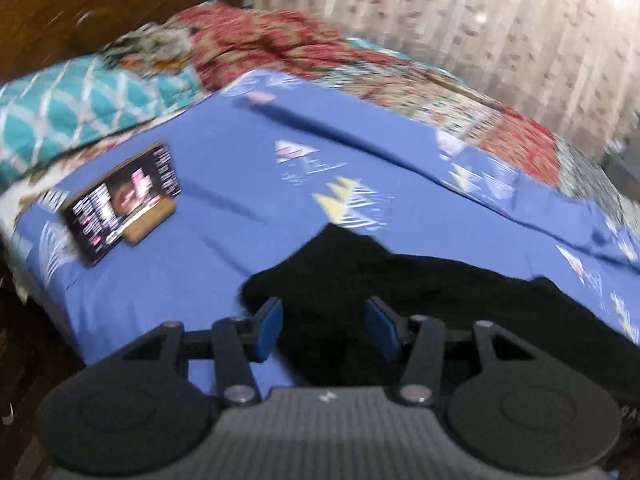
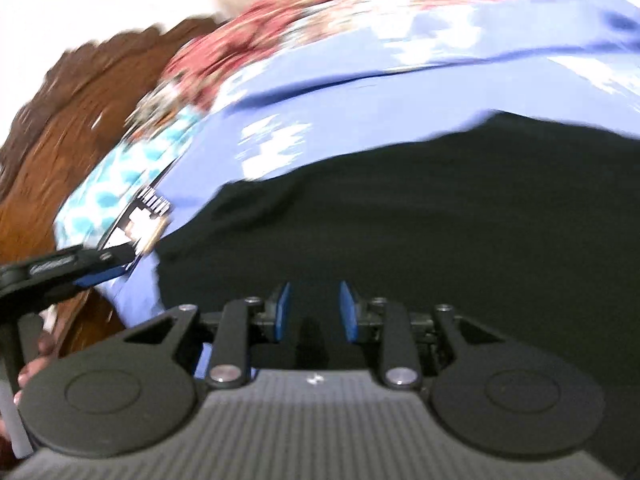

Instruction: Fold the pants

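The black pants (image 1: 400,280) lie on a blue patterned bedsheet (image 1: 220,160), bunched toward the near right. My left gripper (image 1: 326,312) hovers over their near left part. Its blue pads stand apart, with dark cloth showing in the gap but not pinched. In the right wrist view the pants (image 2: 400,200) fill the middle as a wide dark sheet. My right gripper (image 2: 314,300) is just above them, its pads a narrow gap apart and pressing on nothing. The left gripper (image 2: 100,264) shows at the left edge of that view. Both views are blurred.
A dark printed box (image 1: 120,200) rests on the sheet at the left. A teal patterned pillow (image 1: 60,108) and a red patterned blanket (image 1: 260,40) lie at the bed's far side, before a wooden headboard (image 1: 80,12) and a flowered curtain (image 1: 480,20). A person's hand (image 2: 36,360) is at the lower left.
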The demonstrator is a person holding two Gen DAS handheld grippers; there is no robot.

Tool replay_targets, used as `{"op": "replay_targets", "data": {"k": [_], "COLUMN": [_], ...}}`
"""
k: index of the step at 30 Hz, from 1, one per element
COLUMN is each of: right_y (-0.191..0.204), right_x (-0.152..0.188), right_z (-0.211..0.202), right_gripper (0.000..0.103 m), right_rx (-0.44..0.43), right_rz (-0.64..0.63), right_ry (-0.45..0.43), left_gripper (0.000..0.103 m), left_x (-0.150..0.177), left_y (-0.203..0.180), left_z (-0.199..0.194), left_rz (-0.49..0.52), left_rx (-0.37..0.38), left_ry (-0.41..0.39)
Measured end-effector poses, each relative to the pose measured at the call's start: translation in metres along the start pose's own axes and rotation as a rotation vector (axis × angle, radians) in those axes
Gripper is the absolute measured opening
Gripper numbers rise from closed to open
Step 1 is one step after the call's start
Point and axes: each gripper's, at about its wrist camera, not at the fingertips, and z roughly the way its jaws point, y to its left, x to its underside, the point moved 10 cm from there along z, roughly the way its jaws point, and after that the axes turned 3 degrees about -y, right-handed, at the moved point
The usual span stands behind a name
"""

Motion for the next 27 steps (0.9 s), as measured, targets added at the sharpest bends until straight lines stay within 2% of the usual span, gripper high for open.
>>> {"op": "replay_targets", "data": {"k": [2,6,11,18,22,27], "right_y": [-0.021,-0.050,-0.077,-0.118,-0.135,-0.142], "right_x": [0.001,0.006,0.012,0.031,0.038,0.041], "right_z": [-0.014,-0.034,-0.061,-0.087,-0.089,-0.097], "right_gripper": [0.031,0.031,0.031,0.031,0.032,0.038], "right_rx": [0.029,0.082,0.127,0.189,0.165,0.141], "right_rz": [0.068,0.172,0.229,0.276,0.358,0.360], "right_ry": [-0.028,-0.083,-0.115,-0.118,-0.112,-0.117], "left_gripper": [0.047,0.047,0.048,0.051,0.054,0.058], "left_x": [0.007,0.031,0.061,0.088,0.092,0.095], "left_y": [-0.023,-0.066,-0.103,-0.118,-0.121,-0.125], "left_z": [0.006,0.027,0.041,0.045,0.047,0.050], "left_rz": [0.064,0.137,0.205,0.299,0.328,0.345], "left_rx": [0.009,0.031,0.058,0.015,-0.004,-0.012], "left_ry": [0.030,0.154,0.245,0.287,0.293,0.297]}}
